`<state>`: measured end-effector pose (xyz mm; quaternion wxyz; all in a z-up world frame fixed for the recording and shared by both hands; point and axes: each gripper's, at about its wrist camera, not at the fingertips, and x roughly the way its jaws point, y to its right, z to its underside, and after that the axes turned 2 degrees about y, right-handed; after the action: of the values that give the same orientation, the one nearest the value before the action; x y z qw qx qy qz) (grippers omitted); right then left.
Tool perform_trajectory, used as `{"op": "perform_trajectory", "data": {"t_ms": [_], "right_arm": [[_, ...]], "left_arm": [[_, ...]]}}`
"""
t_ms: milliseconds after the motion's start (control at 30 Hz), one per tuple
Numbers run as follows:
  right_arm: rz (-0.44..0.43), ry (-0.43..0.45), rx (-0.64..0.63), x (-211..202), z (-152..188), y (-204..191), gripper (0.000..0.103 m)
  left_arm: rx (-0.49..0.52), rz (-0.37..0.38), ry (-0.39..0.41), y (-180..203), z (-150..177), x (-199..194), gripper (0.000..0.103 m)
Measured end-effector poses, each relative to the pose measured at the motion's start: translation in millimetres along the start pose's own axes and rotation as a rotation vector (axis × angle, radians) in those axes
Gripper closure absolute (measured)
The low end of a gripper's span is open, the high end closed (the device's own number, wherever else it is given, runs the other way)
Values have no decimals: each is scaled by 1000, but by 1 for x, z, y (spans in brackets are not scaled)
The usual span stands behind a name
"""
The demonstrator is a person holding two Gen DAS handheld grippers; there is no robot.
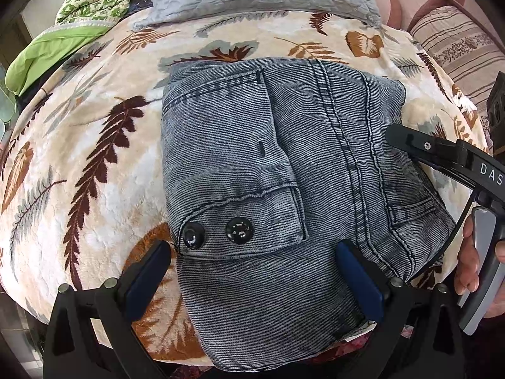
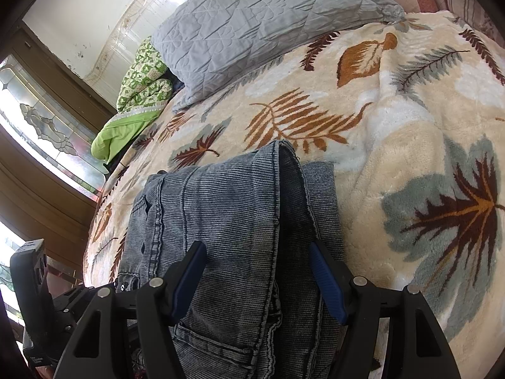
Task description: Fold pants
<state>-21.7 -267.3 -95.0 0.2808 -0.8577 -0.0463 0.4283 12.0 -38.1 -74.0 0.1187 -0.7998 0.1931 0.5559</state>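
The grey-blue denim pants [image 1: 284,164] lie folded into a compact stack on the leaf-patterned blanket [image 1: 94,145]. A pocket flap with two black buttons [image 1: 238,230] faces up near me. My left gripper [image 1: 252,271] is open, its blue pads straddling the near edge of the stack. In the right wrist view the pants [image 2: 221,208] show stacked layers with a seam edge uppermost. My right gripper [image 2: 257,281] is open, its pads either side of the stack's end. Its black finger also shows in the left wrist view [image 1: 410,142] over the pants' right side.
A grey quilted pillow [image 2: 252,22] lies at the head of the bed. A green patterned quilt [image 2: 139,94] is bunched at the far left. A striped cushion [image 1: 457,47] sits far right. A window and wooden frame [image 2: 47,132] are on the left.
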Motion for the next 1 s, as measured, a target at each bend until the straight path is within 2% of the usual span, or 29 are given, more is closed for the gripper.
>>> {"op": "perform_trajectory", "data": {"t_ms": [1000], "right_arm": [[8, 1, -24, 2, -2, -2, 30]], "left_arm": [[-78, 44, -10, -11, 8, 5, 0]]}}
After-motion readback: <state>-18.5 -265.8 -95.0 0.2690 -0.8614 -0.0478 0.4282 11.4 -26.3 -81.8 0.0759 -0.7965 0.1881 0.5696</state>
